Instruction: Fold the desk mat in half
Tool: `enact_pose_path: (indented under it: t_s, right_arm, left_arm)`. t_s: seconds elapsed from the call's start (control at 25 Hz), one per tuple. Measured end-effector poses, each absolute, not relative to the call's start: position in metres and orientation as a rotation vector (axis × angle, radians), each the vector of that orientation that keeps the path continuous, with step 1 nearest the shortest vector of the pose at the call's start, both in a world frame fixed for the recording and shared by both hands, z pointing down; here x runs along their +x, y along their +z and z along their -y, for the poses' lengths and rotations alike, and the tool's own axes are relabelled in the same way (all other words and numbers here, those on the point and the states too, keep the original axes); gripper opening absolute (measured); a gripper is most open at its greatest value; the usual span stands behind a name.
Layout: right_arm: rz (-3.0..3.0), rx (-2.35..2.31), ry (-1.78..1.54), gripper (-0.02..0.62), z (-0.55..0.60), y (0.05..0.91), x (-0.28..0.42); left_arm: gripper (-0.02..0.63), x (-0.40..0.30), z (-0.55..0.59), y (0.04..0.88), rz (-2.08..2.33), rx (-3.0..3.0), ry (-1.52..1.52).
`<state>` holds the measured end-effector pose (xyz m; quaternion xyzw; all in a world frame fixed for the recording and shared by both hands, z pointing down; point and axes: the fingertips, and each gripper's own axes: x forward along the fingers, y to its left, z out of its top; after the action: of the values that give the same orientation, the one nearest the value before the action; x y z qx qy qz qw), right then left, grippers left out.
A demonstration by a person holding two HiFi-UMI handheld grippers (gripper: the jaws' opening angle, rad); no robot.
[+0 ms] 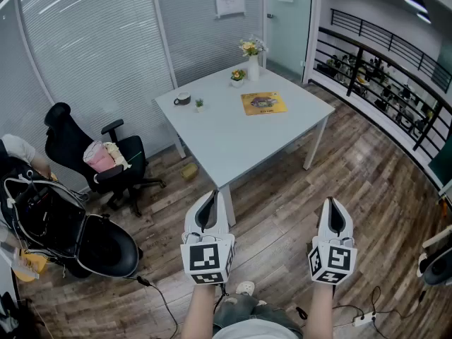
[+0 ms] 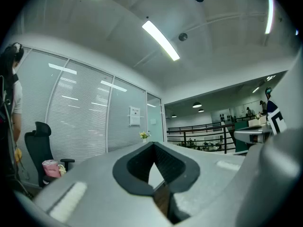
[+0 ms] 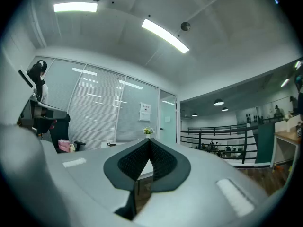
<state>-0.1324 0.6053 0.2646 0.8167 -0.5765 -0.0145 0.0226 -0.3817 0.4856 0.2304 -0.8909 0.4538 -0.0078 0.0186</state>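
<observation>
A yellow-orange desk mat [image 1: 263,103] lies flat and unfolded on the far right part of a white table [image 1: 233,140]. Both grippers hang well short of the table, above the wooden floor. In the head view my left gripper [image 1: 210,202] points toward the table's near corner. My right gripper [image 1: 332,209] is level with it, further right. The left gripper [image 2: 152,145] has its jaws meeting at the tips with nothing between them. The right gripper [image 3: 148,142] is shut and empty too. The mat does not show in either gripper view.
On the table stand a cup [image 1: 182,99], a tiny plant [image 1: 199,104], a small flower pot [image 1: 237,76] and a vase of flowers [image 1: 252,51]. A black office chair with a pink bag [image 1: 99,157] and a black case [image 1: 63,224] are at left. A railing [image 1: 388,69] runs at right.
</observation>
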Motion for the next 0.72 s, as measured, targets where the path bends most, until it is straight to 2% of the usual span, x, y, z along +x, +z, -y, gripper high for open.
enact_pose_path:
  t_s: [0.72]
  right_arm:
    - [1.774, 2.54, -0.031, 0.02, -0.595, 0.268, -0.136]
  left_arm:
    - [0.0, -0.387, -0.472, 0.234, -1.41, -2.775, -0.03]
